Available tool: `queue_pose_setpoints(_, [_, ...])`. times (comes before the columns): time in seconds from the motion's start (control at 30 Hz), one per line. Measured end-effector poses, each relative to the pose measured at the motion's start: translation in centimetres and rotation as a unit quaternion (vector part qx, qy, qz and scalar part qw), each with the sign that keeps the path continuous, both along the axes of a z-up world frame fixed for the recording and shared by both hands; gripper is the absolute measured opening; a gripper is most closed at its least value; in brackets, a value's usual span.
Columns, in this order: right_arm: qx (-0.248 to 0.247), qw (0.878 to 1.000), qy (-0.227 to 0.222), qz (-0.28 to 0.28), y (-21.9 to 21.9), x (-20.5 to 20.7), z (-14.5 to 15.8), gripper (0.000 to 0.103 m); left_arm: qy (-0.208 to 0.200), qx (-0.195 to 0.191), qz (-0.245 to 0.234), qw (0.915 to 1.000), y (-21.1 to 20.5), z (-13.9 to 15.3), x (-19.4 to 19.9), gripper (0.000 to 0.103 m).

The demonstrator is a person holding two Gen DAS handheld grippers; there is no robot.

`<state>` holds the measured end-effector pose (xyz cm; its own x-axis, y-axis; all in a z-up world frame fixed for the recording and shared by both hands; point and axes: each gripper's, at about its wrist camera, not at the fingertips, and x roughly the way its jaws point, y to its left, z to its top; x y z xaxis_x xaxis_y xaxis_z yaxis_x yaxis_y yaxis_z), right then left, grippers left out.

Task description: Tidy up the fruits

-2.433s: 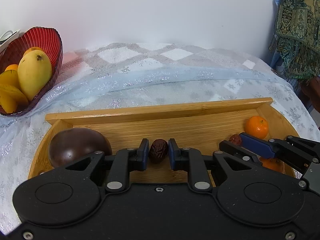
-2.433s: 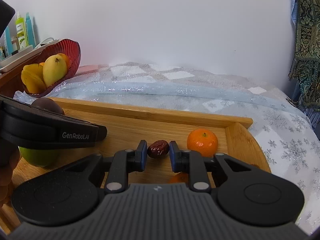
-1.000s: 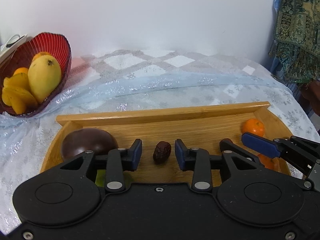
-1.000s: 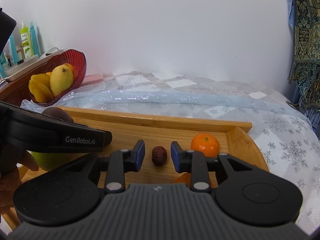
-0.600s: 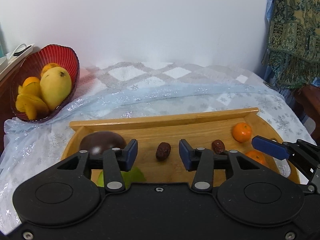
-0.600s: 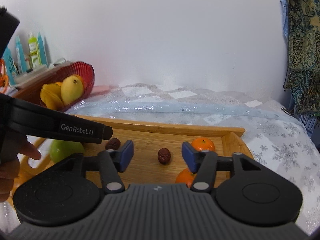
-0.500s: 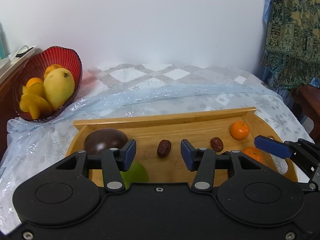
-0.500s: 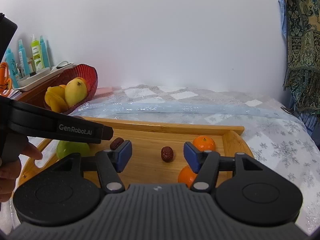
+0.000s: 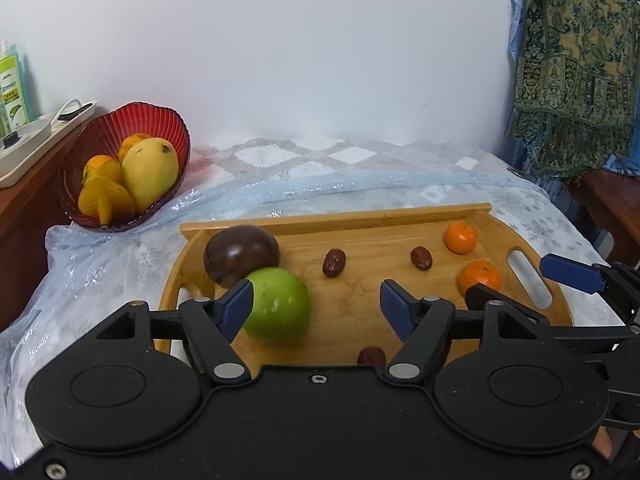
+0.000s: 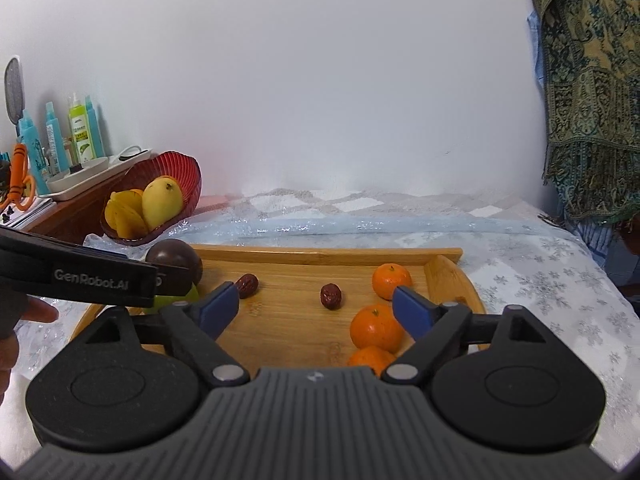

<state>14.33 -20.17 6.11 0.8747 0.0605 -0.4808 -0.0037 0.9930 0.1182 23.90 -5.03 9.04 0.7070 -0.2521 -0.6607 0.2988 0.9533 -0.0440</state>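
Note:
A wooden tray (image 9: 336, 218) (image 10: 320, 254) lies on the snowflake cloth. On it are a dark purple fruit (image 9: 240, 254) (image 10: 174, 262), a green apple (image 9: 278, 306) (image 10: 176, 300), three dates (image 9: 334, 263) (image 9: 421, 258) (image 9: 371, 356) and tangerines (image 9: 461, 237) (image 9: 479, 276) (image 10: 376, 328). My left gripper (image 9: 316, 304) hovers over the tray's near side, its jaws opening and holding nothing. My right gripper (image 10: 316, 306) hangs over the tray's right half, jaws also opening wide and empty. Two dates (image 10: 247, 285) (image 10: 331, 295) lie loose beyond its fingertips.
A red bowl (image 9: 120, 168) (image 10: 160, 200) with a mango and yellow fruit stands at the back left. Behind it a wooden shelf (image 10: 76, 200) carries bottles and a white dish. A patterned cloth (image 9: 576, 80) hangs at the right. A hand (image 10: 24, 316) shows at the left edge.
Each gripper let go of a date, which now lies on the tray. Both opened wider and drew back and up, so more of the tray and the green apple show.

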Motion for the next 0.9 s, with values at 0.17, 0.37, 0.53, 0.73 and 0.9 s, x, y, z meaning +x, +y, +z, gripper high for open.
queue_pose_setpoints(0.17, [0.0,1.0,-0.007,-0.004,0.0,-2.0,0.0,0.1,-0.006,-0.012,0.001,0.9999,0.7,0.1,-2.1,0.076])
queue_pose_setpoints(0.37, [-0.01,1.0,-0.018,-0.001,0.1,-4.0,0.0,0.102,-0.011,-0.016,-0.003,0.9998,1.4,0.0,-4.2,0.081])
queue_pose_setpoints(0.53, [-0.018,1.0,-0.022,-0.005,0.2,-5.3,-0.3,0.103,-0.006,-0.024,-0.001,0.9997,1.9,-0.3,-5.7,0.084])
queue_pose_setpoints(0.73, [-0.016,0.999,-0.025,-0.014,-0.2,-6.8,-0.7,0.103,-0.016,-0.014,-0.003,0.9998,2.2,-0.7,-7.4,0.086])
queue_pose_setpoints(0.9, [-0.015,0.999,-0.025,-0.019,-0.3,-8.0,-1.1,0.103,-0.016,-0.017,-0.005,0.9997,2.7,-0.9,-8.8,0.086])
